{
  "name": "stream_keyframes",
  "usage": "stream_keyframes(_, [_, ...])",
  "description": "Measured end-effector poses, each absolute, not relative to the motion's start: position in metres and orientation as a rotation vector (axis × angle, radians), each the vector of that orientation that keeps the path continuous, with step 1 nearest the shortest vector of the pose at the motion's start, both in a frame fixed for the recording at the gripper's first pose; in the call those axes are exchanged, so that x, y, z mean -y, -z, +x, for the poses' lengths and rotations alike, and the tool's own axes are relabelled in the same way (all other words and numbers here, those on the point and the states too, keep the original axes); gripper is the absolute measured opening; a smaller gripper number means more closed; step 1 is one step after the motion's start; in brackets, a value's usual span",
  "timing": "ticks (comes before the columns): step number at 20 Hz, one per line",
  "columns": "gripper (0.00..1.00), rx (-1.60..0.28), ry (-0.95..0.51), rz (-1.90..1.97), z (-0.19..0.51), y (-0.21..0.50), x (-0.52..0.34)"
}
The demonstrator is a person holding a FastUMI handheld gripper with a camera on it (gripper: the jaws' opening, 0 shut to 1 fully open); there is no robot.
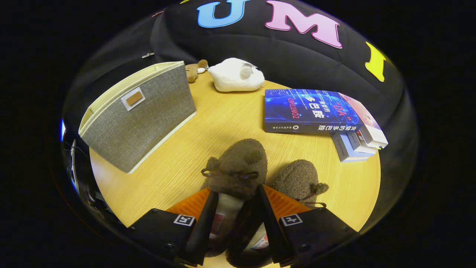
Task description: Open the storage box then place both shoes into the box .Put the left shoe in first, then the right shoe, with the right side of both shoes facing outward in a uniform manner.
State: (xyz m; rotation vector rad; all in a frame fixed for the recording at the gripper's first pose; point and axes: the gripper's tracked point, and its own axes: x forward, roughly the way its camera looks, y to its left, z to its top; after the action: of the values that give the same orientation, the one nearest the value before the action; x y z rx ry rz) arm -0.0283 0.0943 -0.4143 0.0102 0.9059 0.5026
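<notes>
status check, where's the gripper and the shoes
Gripper around left slipper, grip unconfirmed. Right slipper beside it on the table. Storage box ahead to the left, path clear.

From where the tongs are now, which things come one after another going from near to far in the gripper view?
tongs, closed around the heel of a brown fuzzy slipper → blue book → white plush toy → booth wall.
</notes>
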Motion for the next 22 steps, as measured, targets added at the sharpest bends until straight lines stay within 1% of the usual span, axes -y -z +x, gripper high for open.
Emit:
stream_keyframes(3, [0.66, -0.935, -0.432, -0.071, -0.025, 0.425, -0.09])
stream_keyframes(4, [0.6, -0.941, -0.418, -0.106, -0.025, 0.428, -0.091])
stream_keyframes(7, [0.6, -0.956, -0.366, -0.143, -0.022, 0.436, -0.093])
stream_keyframes(8, [0.56, -0.964, -0.342, -0.124, -0.021, 0.437, -0.093])
stream_keyframes(9, [0.55, -0.971, -0.318, -0.107, -0.019, 0.438, -0.092])
stream_keyframes(10, [0.48, -0.975, -0.292, -0.103, -0.016, 0.439, -0.087])
stream_keyframes(12, [0.26, -0.988, -0.256, -0.09, -0.013, 0.444, -0.082])
stream_keyframes(13, [0.2, -0.995, -0.241, -0.076, -0.012, 0.446, -0.078])
stream_keyframes(14, [0.09, -0.997, -0.234, -0.051, -0.011, 0.446, -0.08])
stream_keyframes(16, [0.06, -0.999, -0.232, 0.018, -0.011, 0.44, -0.083])
stream_keyframes(22, [0.06, -0.931, -0.238, 0.224, -0.001, 0.381, -0.101])
